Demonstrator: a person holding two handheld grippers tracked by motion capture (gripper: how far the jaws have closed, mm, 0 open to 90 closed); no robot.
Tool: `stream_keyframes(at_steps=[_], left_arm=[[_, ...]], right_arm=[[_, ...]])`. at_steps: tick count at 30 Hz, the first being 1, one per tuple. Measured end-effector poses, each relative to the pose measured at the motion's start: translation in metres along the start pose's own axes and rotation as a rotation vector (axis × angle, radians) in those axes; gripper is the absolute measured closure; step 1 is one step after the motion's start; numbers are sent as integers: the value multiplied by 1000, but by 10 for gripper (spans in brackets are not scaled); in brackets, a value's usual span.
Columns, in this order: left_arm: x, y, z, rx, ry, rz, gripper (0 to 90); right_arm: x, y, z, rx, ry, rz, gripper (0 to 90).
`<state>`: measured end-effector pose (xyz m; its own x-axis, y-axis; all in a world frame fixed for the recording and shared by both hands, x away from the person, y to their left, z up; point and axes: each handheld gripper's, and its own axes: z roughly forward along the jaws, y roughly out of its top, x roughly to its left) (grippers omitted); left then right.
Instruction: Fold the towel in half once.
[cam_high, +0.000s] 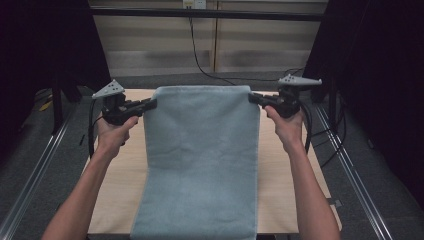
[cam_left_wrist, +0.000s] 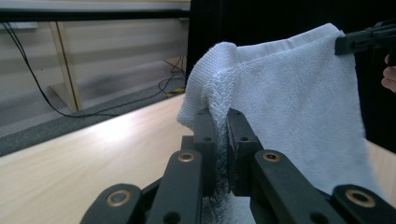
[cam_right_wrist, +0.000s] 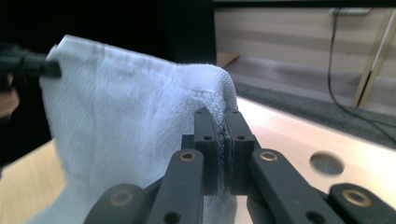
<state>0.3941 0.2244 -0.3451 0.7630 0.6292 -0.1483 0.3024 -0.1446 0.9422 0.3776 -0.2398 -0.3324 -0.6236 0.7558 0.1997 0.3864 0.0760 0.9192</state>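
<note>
Table: a pale wooden table (cam_high: 292, 170) runs from the near edge to just below the far wall, with dark floor and metal rails on both sides; a round hole (cam_right_wrist: 326, 163) shows in its top in the right gripper view.
Towel: a light blue-grey towel (cam_high: 200, 160) is held up by its two far corners and stretched flat between them; its top edge runs level from one gripper to the other, and the cloth slopes down towards the person, its lower end lying over the near edge of the table.
Forearms: both bare forearms come in from the bottom of the high view, one on each side of the towel and clear of it.
Left gripper: the left gripper (cam_high: 150, 104) points inward at the towel's far left corner; in its own view the two black jaws stand nearly together with the bunched terry corner (cam_left_wrist: 219, 100) clamped between them.
Right gripper: the right gripper (cam_high: 255, 98) points inward at the far right corner; in its own view its jaws are pressed close on a thin fold of the cloth (cam_right_wrist: 219, 95).
Cable: a black cable (cam_high: 200, 60) hangs down the far wall and trails along the floor behind the table.
</note>
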Motion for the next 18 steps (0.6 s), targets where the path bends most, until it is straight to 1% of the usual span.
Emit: stream_keyframes(at_steps=[2, 3, 4, 5, 6, 7, 8, 10, 11, 12, 13, 15, 16, 17, 18], left_arm=[[-4, -7, -7, 3, -13, 6, 848], [-8, -11, -10, 5, -20, 8, 847], [-12, -15, -14, 8, -16, 8, 848], [-16, -20, -18, 13, -16, 0, 848], [-20, -25, -22, 14, -28, -2, 848], [-23, -30, -25, 20, -30, 2, 848], [-26, -34, -29, 27, -36, 6, 848], [-34, -44, -35, 37, -54, 6, 848], [-37, -47, -39, 43, -51, 11, 848], [-40, -51, -42, 41, -57, 2, 848], [-43, -54, -45, 45, -63, 9, 848], [-48, -60, -50, 54, -61, 12, 848], [-49, -63, -52, 62, -66, 12, 848], [-50, -66, -55, 74, -64, 11, 848], [-51, -71, -58, 78, -78, -6, 848]], right_arm=[[4, -15, -7, -3, 29, 15, 867], [7, -22, -11, -2, 43, 14, 867], [10, -28, -16, 4, 47, 16, 867], [14, -33, -21, 7, 56, 13, 867], [18, -39, -26, 9, 67, 8, 867], [22, -44, -31, 15, 71, 0, 866], [25, -49, -36, 34, 69, -5, 867], [31, -58, -45, 48, 79, 3, 867], [34, -62, -49, 54, 81, 2, 867], [39, -67, -52, 56, 92, 4, 867], [43, -71, -55, 61, 104, 6, 867], [52, -80, -60, 86, 110, 3, 867], [57, -85, -62, 92, 123, 7, 867], [62, -90, -65, 102, 131, 7, 867], [66, -95, -67, 111, 139, 10, 867]])
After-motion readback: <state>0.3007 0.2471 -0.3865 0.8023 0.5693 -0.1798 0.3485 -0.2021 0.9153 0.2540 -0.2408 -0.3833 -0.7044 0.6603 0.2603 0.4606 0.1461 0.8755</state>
